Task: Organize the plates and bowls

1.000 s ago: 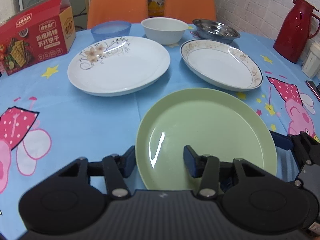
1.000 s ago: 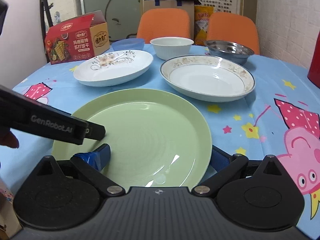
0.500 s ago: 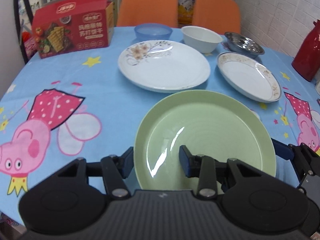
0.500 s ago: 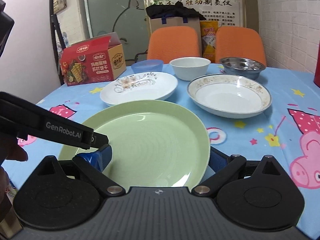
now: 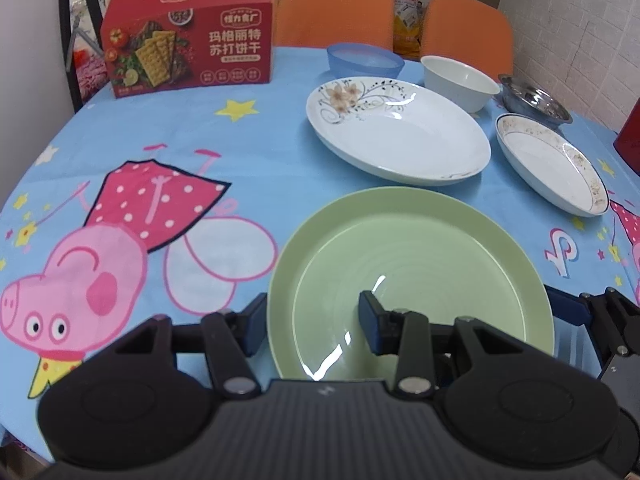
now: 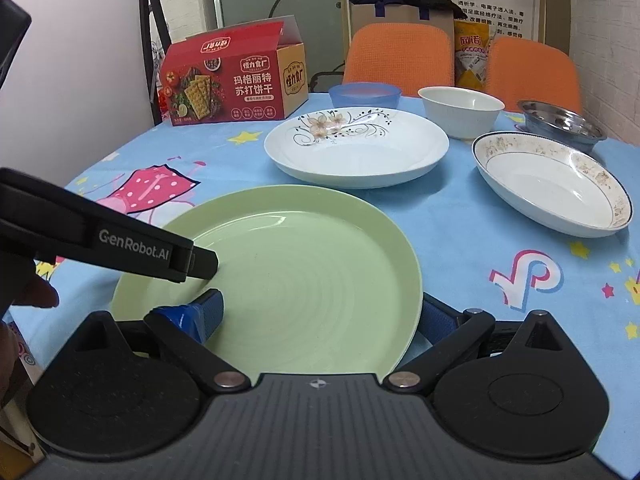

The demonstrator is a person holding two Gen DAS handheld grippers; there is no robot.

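Lifted and swung leftward, green plate (image 5: 420, 264) now rides pinched between left hand-held gripper (image 5: 312, 320) and right hand-held gripper (image 6: 320, 312), each clamping a rim

Two close, forward views; shared green plate (image 5: 412, 264)

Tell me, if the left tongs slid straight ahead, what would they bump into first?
They already straddle the green plate rim. Beyond it, likely the floral white plate, though depth is unclear.

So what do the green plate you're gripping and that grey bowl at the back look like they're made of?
green plate: probably plastic or melamine; flat uniform colour, soft sheen, faint concentric rings, though glazed ceramic isn't ruled out.
grey bowl: metal, likely stainless steel; mirror-like reflections and a thin rim.
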